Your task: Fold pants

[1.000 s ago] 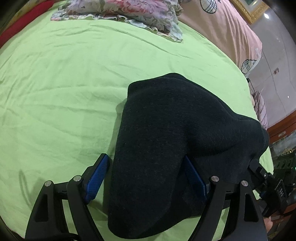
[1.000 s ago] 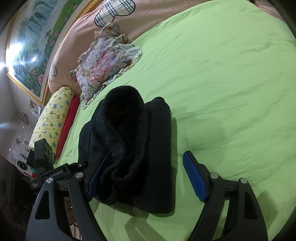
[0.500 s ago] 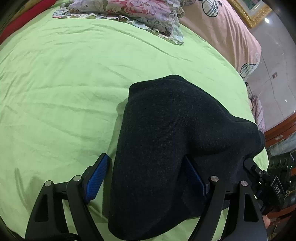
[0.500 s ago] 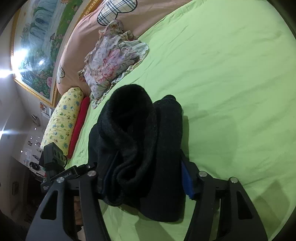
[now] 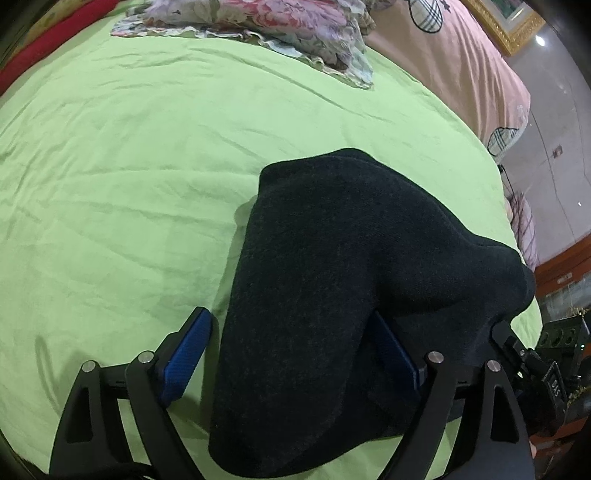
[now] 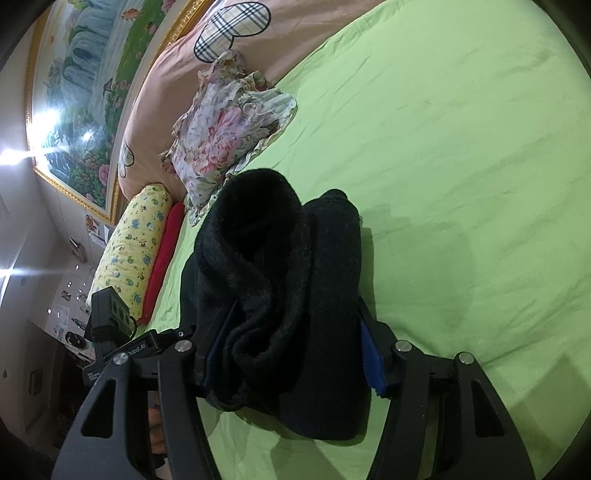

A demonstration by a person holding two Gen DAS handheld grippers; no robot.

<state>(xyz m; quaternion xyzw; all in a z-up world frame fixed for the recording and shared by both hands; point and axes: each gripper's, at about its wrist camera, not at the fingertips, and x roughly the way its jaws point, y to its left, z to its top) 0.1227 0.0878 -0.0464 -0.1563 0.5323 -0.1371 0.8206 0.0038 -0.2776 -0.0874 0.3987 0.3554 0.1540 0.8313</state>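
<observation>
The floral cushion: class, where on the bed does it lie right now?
In the right wrist view the floral cushion lies upper left on the green sheet, against the pink bedding, just beyond the black pants.

Black fleece pants [image 6: 295, 295] folded into thick bundle, one end rolled, lying on bed.

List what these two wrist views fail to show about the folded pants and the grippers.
- Left wrist view: the black pants cover the left gripper's right pad; contact unclear.
- Right wrist view: the pants' bulk hides the right gripper's left pad.
- Both views: the dark fabric hides the pants' fold layers.
</observation>
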